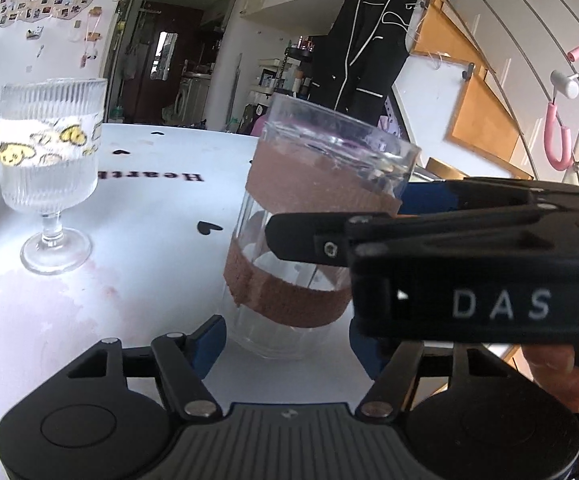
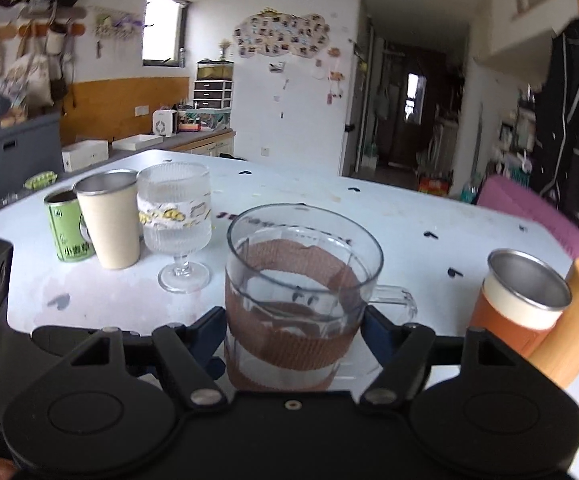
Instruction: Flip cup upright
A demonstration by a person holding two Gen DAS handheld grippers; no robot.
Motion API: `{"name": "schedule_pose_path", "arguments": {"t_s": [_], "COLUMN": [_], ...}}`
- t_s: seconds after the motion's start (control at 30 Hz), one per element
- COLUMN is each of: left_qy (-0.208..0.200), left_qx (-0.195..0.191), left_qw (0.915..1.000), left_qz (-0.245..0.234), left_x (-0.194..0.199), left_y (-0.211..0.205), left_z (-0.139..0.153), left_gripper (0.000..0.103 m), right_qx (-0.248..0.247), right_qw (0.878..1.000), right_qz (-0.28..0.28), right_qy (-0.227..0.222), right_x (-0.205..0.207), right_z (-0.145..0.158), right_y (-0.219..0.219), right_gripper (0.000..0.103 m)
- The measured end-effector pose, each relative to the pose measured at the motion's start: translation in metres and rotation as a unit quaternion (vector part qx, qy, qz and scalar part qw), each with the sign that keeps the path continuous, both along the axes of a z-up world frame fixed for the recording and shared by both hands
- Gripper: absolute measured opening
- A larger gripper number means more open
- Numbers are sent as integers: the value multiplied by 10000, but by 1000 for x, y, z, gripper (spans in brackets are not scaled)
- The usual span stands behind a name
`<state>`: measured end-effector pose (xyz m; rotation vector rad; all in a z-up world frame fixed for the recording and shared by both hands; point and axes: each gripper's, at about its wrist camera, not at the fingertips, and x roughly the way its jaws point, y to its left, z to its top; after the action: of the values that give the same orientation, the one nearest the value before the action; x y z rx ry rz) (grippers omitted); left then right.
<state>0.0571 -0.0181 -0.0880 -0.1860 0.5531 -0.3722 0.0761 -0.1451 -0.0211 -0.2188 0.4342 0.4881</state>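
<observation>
A clear glass mug with two brown bands and a handle on its right stands mouth up on the white table. My right gripper holds it, with a blue finger pad on each side of its body. In the left wrist view the mug leans slightly and the right gripper's black fingers cross in front of it. My left gripper is open around the mug's base, its blue pads apart from the glass.
A ribbed stemmed glass with a yellow pattern stands left of the mug, with a beige cup and a green can beyond it. An orange and white steel cup and an orange cylinder stand at the right.
</observation>
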Motion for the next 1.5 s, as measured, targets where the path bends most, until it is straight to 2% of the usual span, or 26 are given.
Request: {"name": "schedule_pose_path", "arguments": {"t_s": [0.13, 0.3, 0.5, 0.6, 0.67, 0.87, 1.07, 1.43, 1.5], "left_qy": [-85, -131, -286, -333, -326, -261, -279, -499, -554], "left_qx": [59, 227, 608, 786, 845, 863, 881, 939, 896], "left_qw": [9999, 9996, 9974, 9960, 9955, 9954, 9949, 9927, 9924], "left_qz": [39, 133, 251, 273, 292, 337, 415, 565, 630], "left_x": [-2, -11, -25, -31, -32, -32, -33, -34, -34], "left_y": [2, 8, 13, 15, 16, 21, 25, 26, 29], "left_z": [-1, -1, 5, 5, 4, 0, 1, 12, 16], "left_gripper": [66, 65, 67, 67, 67, 67, 67, 67, 71], "right_qx": [-75, 178, 335, 305, 250, 188, 252, 270, 365], "right_qw": [9999, 9997, 9994, 9994, 9994, 9997, 9993, 9974, 9969], "right_qz": [2, -140, -95, -77, -100, -91, -280, -672, -694], "right_qy": [-100, -32, 39, 136, 205, 101, 50, 46, 83], "right_x": [-4, -10, -23, -23, -21, -14, 11, 49, 48], "right_z": [-3, -6, -16, -24, -30, -41, -43, -42, -39], "right_y": [4, -4, -15, -12, -8, -1, -1, -2, -4], "right_gripper": [73, 79, 78, 66, 62, 63, 63, 63, 63]}}
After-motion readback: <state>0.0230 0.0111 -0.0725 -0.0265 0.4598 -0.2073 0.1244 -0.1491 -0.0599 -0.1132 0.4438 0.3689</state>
